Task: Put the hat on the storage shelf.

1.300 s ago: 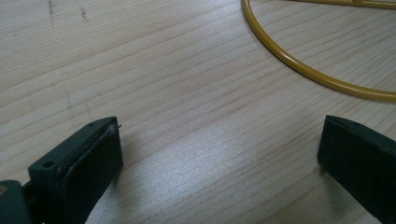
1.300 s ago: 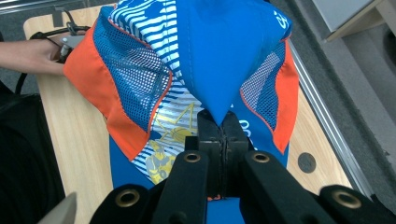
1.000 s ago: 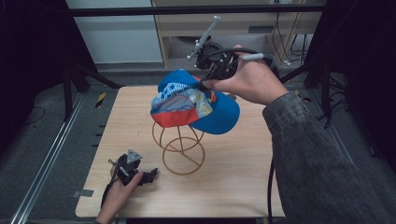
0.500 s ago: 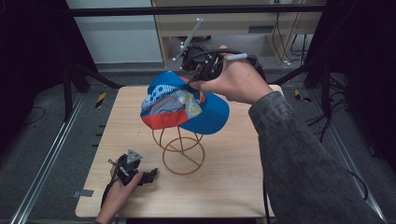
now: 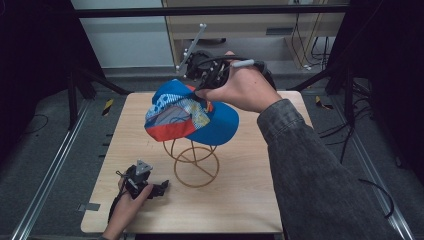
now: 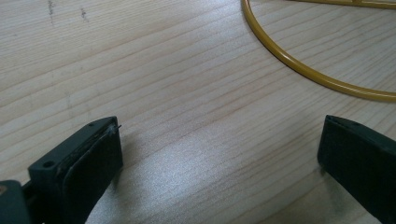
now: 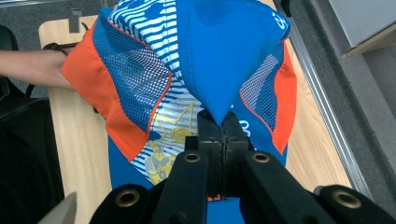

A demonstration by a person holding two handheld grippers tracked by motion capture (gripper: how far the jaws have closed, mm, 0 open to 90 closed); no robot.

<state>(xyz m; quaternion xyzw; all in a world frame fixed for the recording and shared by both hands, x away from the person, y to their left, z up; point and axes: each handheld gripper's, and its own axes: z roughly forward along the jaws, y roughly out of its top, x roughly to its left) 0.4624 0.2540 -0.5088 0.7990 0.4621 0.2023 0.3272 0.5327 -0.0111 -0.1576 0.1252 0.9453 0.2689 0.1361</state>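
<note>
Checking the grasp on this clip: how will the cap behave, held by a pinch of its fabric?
Probably floppy: the cap peaks into a fold where the right gripper pinches it, and its sides sag. Likely light, since that small pinch carries it above the wire stand. The mesh panels look soft, so it may swing or twist.

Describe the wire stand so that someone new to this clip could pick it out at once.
Look to the middle of the wooden table. Below the blue and orange cap held up by the right gripper stands the wire stand: thin yellow-gold hoops, see-through, unlike the black left gripper beside it.
</note>
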